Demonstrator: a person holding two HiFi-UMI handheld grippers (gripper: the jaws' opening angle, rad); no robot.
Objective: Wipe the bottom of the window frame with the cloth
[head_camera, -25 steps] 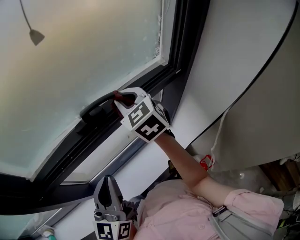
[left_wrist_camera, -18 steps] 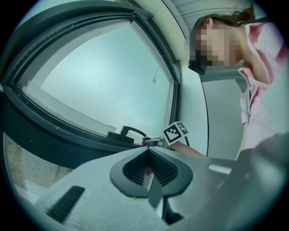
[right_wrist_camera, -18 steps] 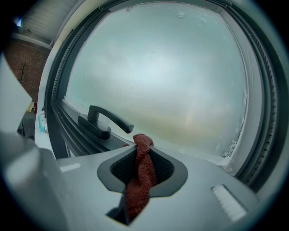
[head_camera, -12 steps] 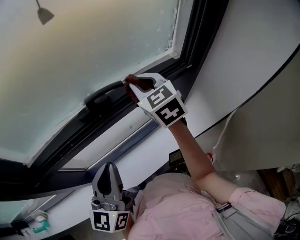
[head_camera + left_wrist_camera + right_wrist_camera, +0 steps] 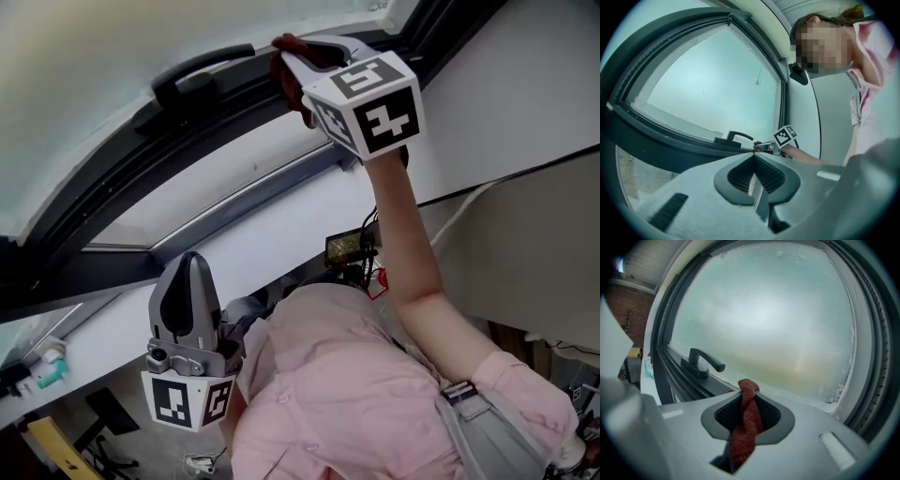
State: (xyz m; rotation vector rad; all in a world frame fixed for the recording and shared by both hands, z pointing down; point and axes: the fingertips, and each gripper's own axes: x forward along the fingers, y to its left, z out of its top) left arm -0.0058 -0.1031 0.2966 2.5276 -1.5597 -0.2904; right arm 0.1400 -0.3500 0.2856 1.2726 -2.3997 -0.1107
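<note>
My right gripper [image 5: 292, 49] is shut on a dark red cloth [image 5: 287, 77], held against the dark bottom rail of the window frame [image 5: 122, 187], just right of the black window handle [image 5: 192, 73]. In the right gripper view the twisted cloth [image 5: 744, 423] sticks out past the jaws toward the frame's bottom rail [image 5: 710, 386], with the handle [image 5: 701, 363] to the left and frosted glass [image 5: 764, 310] above. My left gripper [image 5: 188, 264] hangs low, shut and holding nothing. The left gripper view shows its closed jaws [image 5: 755, 158] and, far off, the right gripper [image 5: 765, 146] at the frame.
A white sill [image 5: 234, 159] runs under the frame, and a white wall [image 5: 506, 84] with a thin cable lies to the right. A small device with a screen [image 5: 347, 247] sits below the sill. A teal bottle [image 5: 49, 367] stands at lower left.
The right gripper with the cloth has slid right along the bottom rail, away from the handle's end. The head view has tipped down, so the window sits higher in the picture.
</note>
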